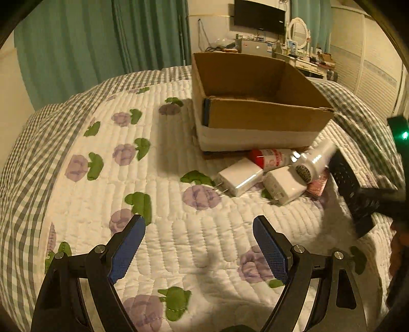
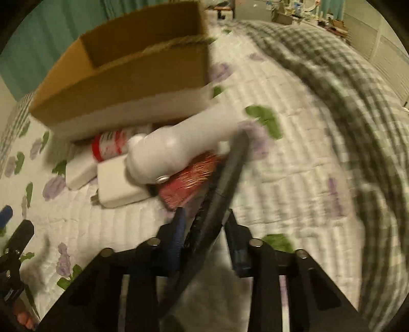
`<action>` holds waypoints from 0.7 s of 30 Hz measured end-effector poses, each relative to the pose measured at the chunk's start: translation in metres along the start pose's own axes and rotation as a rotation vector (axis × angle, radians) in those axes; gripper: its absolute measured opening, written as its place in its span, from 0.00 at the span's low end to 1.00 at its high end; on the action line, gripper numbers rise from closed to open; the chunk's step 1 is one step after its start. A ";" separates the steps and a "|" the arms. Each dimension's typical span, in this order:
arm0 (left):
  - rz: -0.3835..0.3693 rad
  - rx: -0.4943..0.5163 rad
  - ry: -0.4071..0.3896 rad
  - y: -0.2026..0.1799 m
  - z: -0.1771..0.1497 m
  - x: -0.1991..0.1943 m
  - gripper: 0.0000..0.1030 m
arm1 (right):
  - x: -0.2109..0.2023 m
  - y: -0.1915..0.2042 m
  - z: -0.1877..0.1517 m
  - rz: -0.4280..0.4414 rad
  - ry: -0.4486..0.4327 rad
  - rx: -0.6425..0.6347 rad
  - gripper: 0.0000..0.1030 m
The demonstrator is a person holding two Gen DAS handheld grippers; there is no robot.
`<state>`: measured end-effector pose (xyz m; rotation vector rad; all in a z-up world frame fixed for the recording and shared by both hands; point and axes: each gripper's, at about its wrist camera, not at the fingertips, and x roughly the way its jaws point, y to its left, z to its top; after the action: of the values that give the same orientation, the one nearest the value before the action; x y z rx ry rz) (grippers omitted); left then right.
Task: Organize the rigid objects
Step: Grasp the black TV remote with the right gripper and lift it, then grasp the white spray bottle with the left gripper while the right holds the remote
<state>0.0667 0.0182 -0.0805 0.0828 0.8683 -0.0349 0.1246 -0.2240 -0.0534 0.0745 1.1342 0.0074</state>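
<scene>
An open cardboard box (image 1: 258, 115) (image 2: 122, 76) stands on the quilted bed. In front of it lies a pile: two white chargers (image 1: 240, 178) (image 1: 283, 187), a red and white can (image 1: 271, 157) (image 2: 112, 145), a white shaver-like device (image 1: 315, 159) (image 2: 179, 150) and a red packet (image 2: 189, 184). My right gripper (image 2: 207, 224) is shut on a black remote control (image 2: 225, 184) (image 1: 350, 184), held just right of the pile. My left gripper (image 1: 199, 229) is open and empty above the quilt, short of the pile.
The floral quilt (image 1: 102, 158) has a grey checked border (image 2: 358, 102). Green curtains (image 1: 89, 38) hang behind the bed. A cluttered dresser with a TV (image 1: 259, 15) stands at the back. The right wrist view is motion-blurred.
</scene>
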 end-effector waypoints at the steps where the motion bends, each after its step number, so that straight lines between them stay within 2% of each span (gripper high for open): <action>1: -0.015 0.002 -0.002 -0.004 0.002 -0.002 0.86 | -0.005 -0.006 0.002 -0.004 -0.010 0.000 0.19; 6: -0.092 0.033 -0.022 -0.038 0.022 -0.013 0.86 | -0.038 -0.044 0.017 -0.008 -0.088 0.037 0.18; 8: -0.121 0.058 -0.038 -0.060 0.035 -0.012 0.86 | -0.048 -0.047 0.018 -0.045 -0.126 0.010 0.18; 10: -0.140 0.090 -0.039 -0.081 0.046 -0.006 0.86 | -0.050 -0.053 0.019 -0.039 -0.148 0.008 0.18; 12: -0.169 0.155 -0.050 -0.106 0.059 0.004 0.86 | -0.051 -0.059 0.021 0.003 -0.156 0.039 0.18; 15: -0.167 0.226 -0.069 -0.133 0.072 0.026 0.86 | -0.047 -0.070 0.024 0.017 -0.172 0.053 0.18; 17: -0.194 0.241 -0.031 -0.143 0.077 0.044 0.85 | -0.042 -0.077 0.023 0.051 -0.159 0.079 0.18; 19: -0.184 0.244 -0.018 -0.150 0.080 0.059 0.84 | -0.027 -0.083 0.027 0.082 -0.146 0.119 0.18; 21: -0.187 0.249 0.006 -0.156 0.082 0.075 0.84 | -0.017 -0.086 0.028 0.075 -0.127 0.143 0.18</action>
<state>0.1674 -0.1441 -0.0947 0.2352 0.8729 -0.3181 0.1399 -0.3117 -0.0318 0.2414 1.0030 -0.0113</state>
